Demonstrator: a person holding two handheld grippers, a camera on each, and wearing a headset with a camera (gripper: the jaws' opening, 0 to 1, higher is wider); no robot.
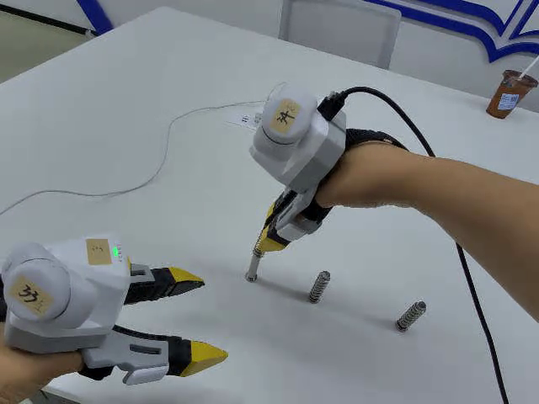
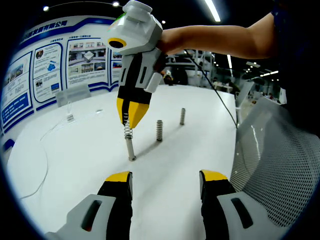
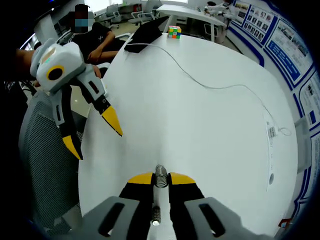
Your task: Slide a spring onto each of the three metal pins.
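My right gripper (image 1: 271, 242) is shut on a small spring (image 1: 258, 249) and points down over a bare upright metal pin (image 1: 252, 269). The spring's lower end (image 2: 128, 132) meets the top of the pin (image 2: 130, 149). Two more pins stand to its right, each with a spring around it (image 1: 318, 287) (image 1: 411, 316). In the right gripper view the spring (image 3: 160, 175) sits between the yellow tips of my right gripper (image 3: 161, 179). My left gripper (image 1: 195, 318) is open and holds nothing, low on the left, a short way from the pins.
A thin white cable (image 1: 152, 172) crosses the white table (image 1: 168, 101). A black cable (image 1: 472, 278) trails from the right gripper. A brown drink cup (image 1: 510, 93) stands far right. A mesh chair (image 2: 270, 165) is beside the table. A colour cube (image 3: 174, 31) lies far off.
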